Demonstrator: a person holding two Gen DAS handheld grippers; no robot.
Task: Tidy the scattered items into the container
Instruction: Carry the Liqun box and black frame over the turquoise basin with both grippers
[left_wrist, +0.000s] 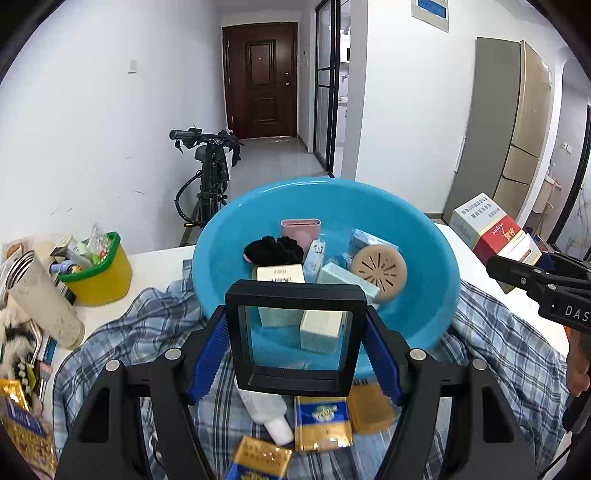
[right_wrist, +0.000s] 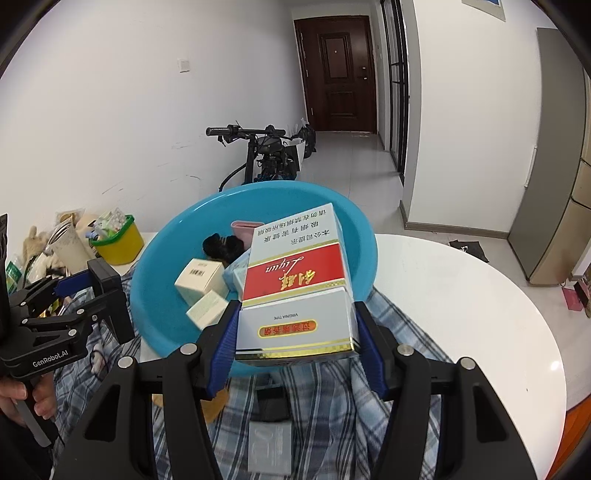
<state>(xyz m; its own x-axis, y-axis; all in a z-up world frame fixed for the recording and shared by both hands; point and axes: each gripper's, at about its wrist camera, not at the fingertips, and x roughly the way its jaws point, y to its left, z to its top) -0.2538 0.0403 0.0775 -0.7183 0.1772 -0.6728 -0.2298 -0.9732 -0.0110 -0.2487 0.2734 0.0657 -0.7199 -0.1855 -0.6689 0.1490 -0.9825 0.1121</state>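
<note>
black frame in left jaws, carton in right jaws (basin contents partly hidden)

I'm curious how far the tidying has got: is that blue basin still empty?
No, partly filled. The blue basin already holds small boxes, a black scrunchie, a pink case and a round tan disc.

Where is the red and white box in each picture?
Left wrist view: the red and white box is at the right edge, past the blue basin's rim, held by the right claw.
Right wrist view: the box fills the middle, gripped in the right claw, in front of the basin.
Shared landmark: the brown door.
</note>
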